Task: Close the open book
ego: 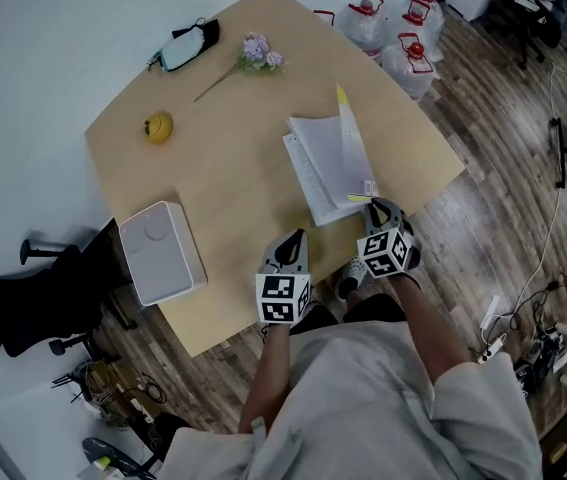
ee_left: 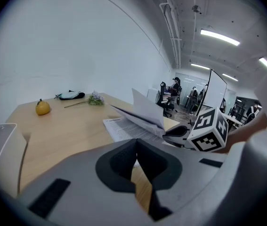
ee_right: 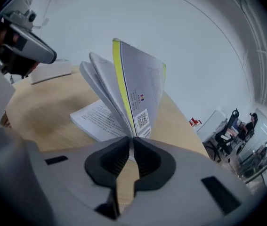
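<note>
Book: a thin paperback (ego: 325, 163) lies open by the near edge of the worktop (ego: 233, 168), toward its right end. The left half is laid flat, print up. The right-hand cover and a few leaves are raised almost upright.
Right gripper (ego: 381, 211): it is clenched on the bottom edge of the raised cover, close to where the leaves converge. In the right gripper view the thin card is seen pinched between the pads.
Left gripper (ego: 291, 243): its jaws are pressed together with nothing between them. It is held over bare worktop just left of the book, by the same near edge.
Handling: the book is judged light and floppy. The cover bends readily, and loose leaves fan out rather than follow it.
Where to hold: a pinch on the cover's outer margin is judged best, away from the spine, so that the sheet can be swung over flat.
Step in hand: the cover is judged to be about halfway through its swing toward the flat half.
Risk: a creased cover, or leaves folded under it, could result from a hurried swing.
Other things: a yellow fruit (ego: 158, 126) and a white box (ego: 161, 250) lie well apart from the book.
</note>
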